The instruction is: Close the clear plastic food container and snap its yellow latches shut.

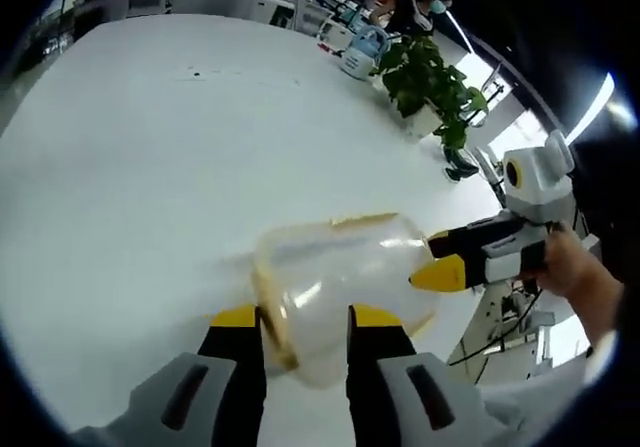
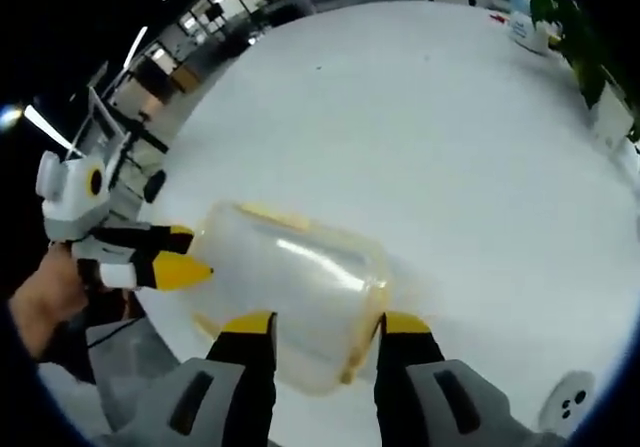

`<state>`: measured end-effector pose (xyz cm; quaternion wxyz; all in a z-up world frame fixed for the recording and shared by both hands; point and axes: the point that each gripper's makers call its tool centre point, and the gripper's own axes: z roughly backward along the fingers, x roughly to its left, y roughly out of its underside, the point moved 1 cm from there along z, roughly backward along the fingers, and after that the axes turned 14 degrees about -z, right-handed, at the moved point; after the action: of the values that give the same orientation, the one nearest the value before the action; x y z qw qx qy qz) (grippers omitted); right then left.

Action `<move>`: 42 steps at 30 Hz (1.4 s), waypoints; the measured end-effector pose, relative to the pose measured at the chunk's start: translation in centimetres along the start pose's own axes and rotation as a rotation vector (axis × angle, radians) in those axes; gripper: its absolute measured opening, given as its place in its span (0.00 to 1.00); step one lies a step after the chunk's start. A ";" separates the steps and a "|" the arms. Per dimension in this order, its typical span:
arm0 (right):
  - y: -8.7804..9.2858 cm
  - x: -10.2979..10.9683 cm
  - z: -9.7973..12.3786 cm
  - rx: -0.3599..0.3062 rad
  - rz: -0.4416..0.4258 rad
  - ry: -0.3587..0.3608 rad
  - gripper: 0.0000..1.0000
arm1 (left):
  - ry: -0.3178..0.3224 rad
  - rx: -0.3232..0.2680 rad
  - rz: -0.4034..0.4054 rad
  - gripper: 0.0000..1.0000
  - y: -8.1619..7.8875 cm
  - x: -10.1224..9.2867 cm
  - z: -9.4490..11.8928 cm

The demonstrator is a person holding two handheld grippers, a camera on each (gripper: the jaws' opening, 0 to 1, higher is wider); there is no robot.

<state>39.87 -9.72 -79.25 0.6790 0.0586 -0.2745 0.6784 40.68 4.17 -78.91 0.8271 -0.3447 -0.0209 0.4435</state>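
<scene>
Container (image 1: 340, 282) gripped between both claws; no legible writing.

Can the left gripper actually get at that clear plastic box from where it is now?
Probably yes. The left gripper already has its jaws on either side of the clear container, with nothing between them. The right gripper touches its far end.

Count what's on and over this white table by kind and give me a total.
Grippers: 2, the left gripper and the right gripper
Clear food containers: 1, the container between them
Potted plants: 1, the plant at the table's edge
Total: 4
</scene>
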 end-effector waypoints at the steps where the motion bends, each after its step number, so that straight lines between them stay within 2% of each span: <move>1: 0.0 0.1 0.0 -0.005 0.001 -0.007 0.37 | -0.023 0.005 -0.026 0.29 0.0 0.0 -0.5; 2: 0.0 -0.2 0.1 0.009 0.053 0.018 0.38 | -0.025 -0.047 0.023 0.29 -0.4 -0.4 -2.1; 3: -0.1 0.2 -0.1 0.011 0.002 0.012 0.38 | -0.012 -0.005 0.035 0.30 0.4 -0.9 -2.6; 4: -0.3 0.1 -0.3 0.019 0.010 0.018 0.38 | -0.014 0.006 0.019 0.30 -0.1 -0.5 -1.4; 5: -0.3 0.1 -0.3 0.023 0.013 0.018 0.38 | -0.019 0.011 0.043 0.29 -0.2 -0.3 -1.3; 7: -0.2 0.1 -0.2 0.021 0.009 0.013 0.38 | -0.008 0.008 0.036 0.29 -0.4 -0.1 -0.4; 10: -0.3 0.2 -0.3 0.022 0.009 0.021 0.38 | 0.008 -0.002 0.046 0.28 -0.1 0.1 -0.4; 16: -0.3 0.3 -0.3 0.020 0.011 0.022 0.38 | -0.001 -0.015 0.055 0.28 0.0 -0.1 -0.4; 21: -0.1 0.3 -0.3 0.017 0.009 0.026 0.43 | 0.000 -0.019 0.018 0.30 -0.1 -0.2 -0.3; 29: 0.0 0.3 -0.4 0.014 0.003 -0.001 0.47 | 0.009 -0.005 0.032 0.34 -0.2 0.0 -0.2; 32: 0.0 0.4 -0.4 0.008 0.006 -0.010 0.48 | 0.005 -0.017 -0.037 0.35 -0.5 0.0 -0.1; 35: -0.3 0.0 -0.3 -0.003 0.031 0.009 0.52 | 0.019 0.006 -0.033 0.41 -0.2 0.0 -0.2; 37: -0.3 0.2 -0.3 0.005 0.032 -0.004 0.49 | 0.024 0.015 -0.026 0.45 0.0 -0.1 -0.3; 42: -0.6 -0.1 0.3 -0.003 0.046 0.001 0.52 | 0.031 0.015 -0.034 0.45 -0.1 0.1 0.1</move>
<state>40.37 -9.96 -78.88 0.6634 0.0507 -0.2764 0.6935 40.81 4.29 -78.78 0.8373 -0.3448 -0.0104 0.4242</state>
